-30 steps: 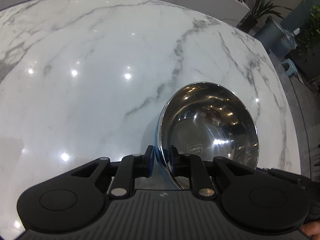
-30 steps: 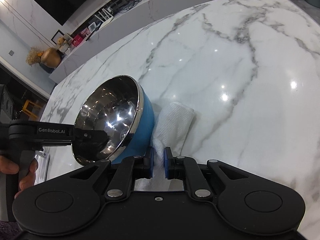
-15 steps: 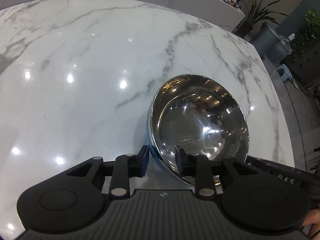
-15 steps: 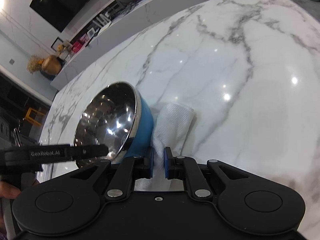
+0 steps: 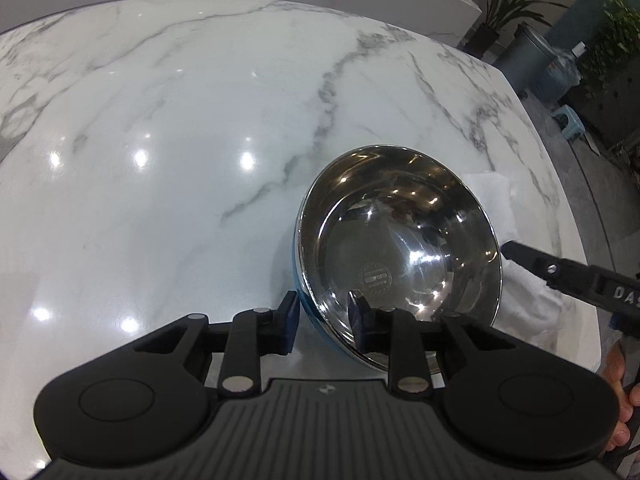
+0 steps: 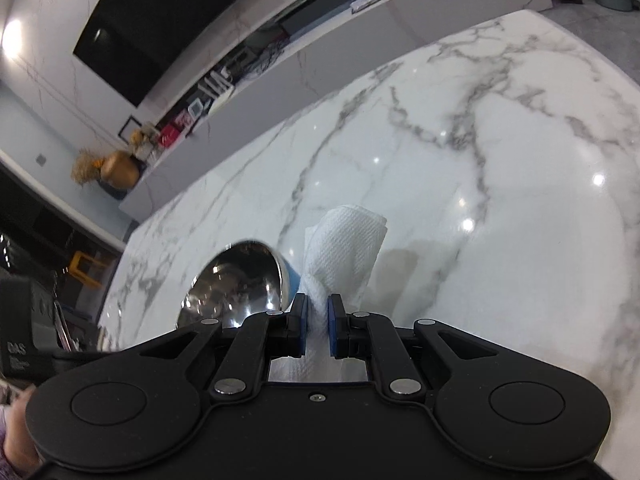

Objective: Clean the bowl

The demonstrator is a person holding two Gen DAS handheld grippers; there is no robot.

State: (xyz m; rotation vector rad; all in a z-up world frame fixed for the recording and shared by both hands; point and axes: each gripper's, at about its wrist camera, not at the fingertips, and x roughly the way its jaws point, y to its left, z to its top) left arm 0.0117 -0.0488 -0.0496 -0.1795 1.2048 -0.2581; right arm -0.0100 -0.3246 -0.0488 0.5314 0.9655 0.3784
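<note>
My left gripper [image 5: 323, 320] has its two blue-padded fingers astride the near rim of the bowl [image 5: 400, 248], one pad outside against the blue wall, the other inside on the steel, clamped on that rim. My right gripper [image 6: 318, 330] has its two pads drawn almost together, pinching a bunched white paper towel [image 6: 344, 248] whose free end stands out ahead of the fingertips, clear of the surface.

There is one bowl: polished steel inside, blue outside, with a round stamped mark in its bottom. It is tipped, its opening turned toward my left camera, and it sits on the white, grey-veined marble table [image 5: 180, 140], toward the table's right edge in my left view. In my right view the bowl lies just left of the towel, the two close together. There is one towel.

In my left view the black arm of my right gripper [image 5: 560, 272] reaches in from the right, just beside the bowl's rim.
</note>
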